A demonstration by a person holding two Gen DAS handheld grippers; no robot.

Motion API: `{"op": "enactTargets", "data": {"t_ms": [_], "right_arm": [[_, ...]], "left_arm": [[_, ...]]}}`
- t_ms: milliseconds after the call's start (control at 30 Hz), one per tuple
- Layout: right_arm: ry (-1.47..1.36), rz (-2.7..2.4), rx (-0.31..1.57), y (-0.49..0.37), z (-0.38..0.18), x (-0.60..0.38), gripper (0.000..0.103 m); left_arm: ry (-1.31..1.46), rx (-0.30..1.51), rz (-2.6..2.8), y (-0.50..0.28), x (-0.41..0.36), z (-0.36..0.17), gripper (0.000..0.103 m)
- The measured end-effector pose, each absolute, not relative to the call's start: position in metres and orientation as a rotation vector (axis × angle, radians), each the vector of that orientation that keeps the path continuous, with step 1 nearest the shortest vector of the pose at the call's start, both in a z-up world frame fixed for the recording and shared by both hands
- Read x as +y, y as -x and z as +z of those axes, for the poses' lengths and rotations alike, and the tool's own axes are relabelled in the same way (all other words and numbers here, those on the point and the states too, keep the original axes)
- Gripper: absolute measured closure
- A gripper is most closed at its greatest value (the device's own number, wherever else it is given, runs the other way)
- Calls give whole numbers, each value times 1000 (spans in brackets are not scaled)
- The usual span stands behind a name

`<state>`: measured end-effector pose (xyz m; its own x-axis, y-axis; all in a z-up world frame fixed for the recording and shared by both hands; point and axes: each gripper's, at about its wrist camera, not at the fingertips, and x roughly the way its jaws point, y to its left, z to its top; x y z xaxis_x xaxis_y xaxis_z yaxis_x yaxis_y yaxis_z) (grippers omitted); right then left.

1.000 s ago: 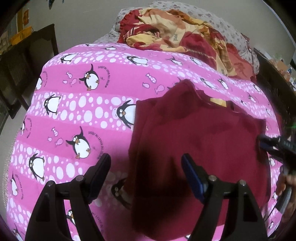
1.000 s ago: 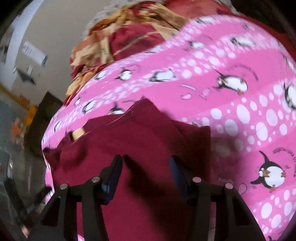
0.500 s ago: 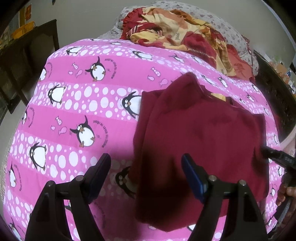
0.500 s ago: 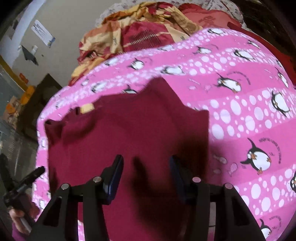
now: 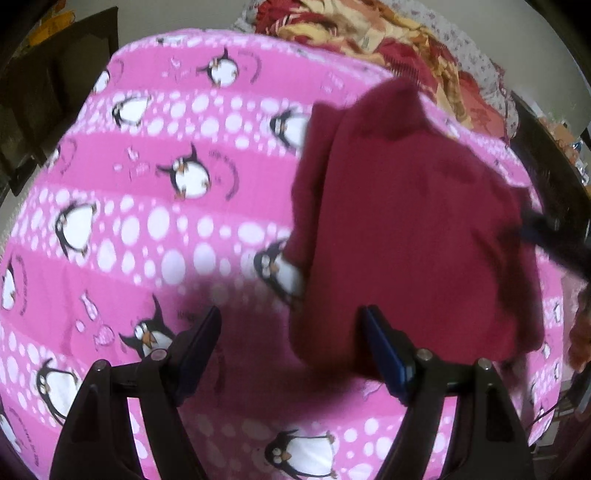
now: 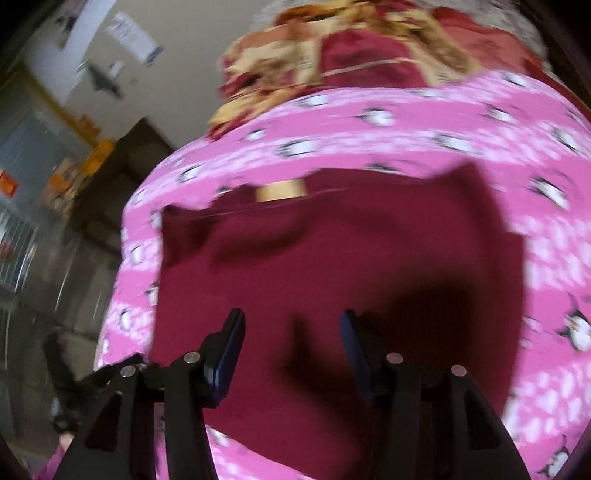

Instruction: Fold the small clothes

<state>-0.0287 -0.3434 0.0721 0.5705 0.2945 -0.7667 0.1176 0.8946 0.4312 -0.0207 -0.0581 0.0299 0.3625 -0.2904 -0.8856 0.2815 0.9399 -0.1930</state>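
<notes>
A dark red small garment (image 5: 406, 229) lies flat on the pink penguin bedsheet (image 5: 155, 221), with one side folded over at its left edge. It also shows in the right wrist view (image 6: 332, 266), with a tan neck label (image 6: 282, 192) at its far edge. My left gripper (image 5: 291, 332) is open and empty, above the sheet at the garment's near left corner. My right gripper (image 6: 291, 328) is open and empty, hovering over the garment's near part. The right gripper's tip (image 5: 546, 232) shows at the garment's right edge in the left wrist view.
A crumpled red and yellow blanket (image 5: 388, 33) lies at the head of the bed, also in the right wrist view (image 6: 351, 55). Dark furniture (image 5: 44, 92) stands left of the bed. Shelves and boxes (image 6: 55, 184) line the room beyond the bed's left edge.
Both grippers have pulled back toward the near edge of the bed and stayed open. The garment lies as before.
</notes>
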Motion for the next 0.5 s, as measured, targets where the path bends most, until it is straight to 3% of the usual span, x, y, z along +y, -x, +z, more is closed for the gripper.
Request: {"op": "enactTargets", "data": {"t_ms": [267,500], "right_arm": [[-348,222,978,-45,75,-260,45],[-290,193,1045,-102,44,-230,45]], "left_arm": [[120,1173,-380,16,-44,15,23],[127,1168,-399,17,-41,9,20]]}}
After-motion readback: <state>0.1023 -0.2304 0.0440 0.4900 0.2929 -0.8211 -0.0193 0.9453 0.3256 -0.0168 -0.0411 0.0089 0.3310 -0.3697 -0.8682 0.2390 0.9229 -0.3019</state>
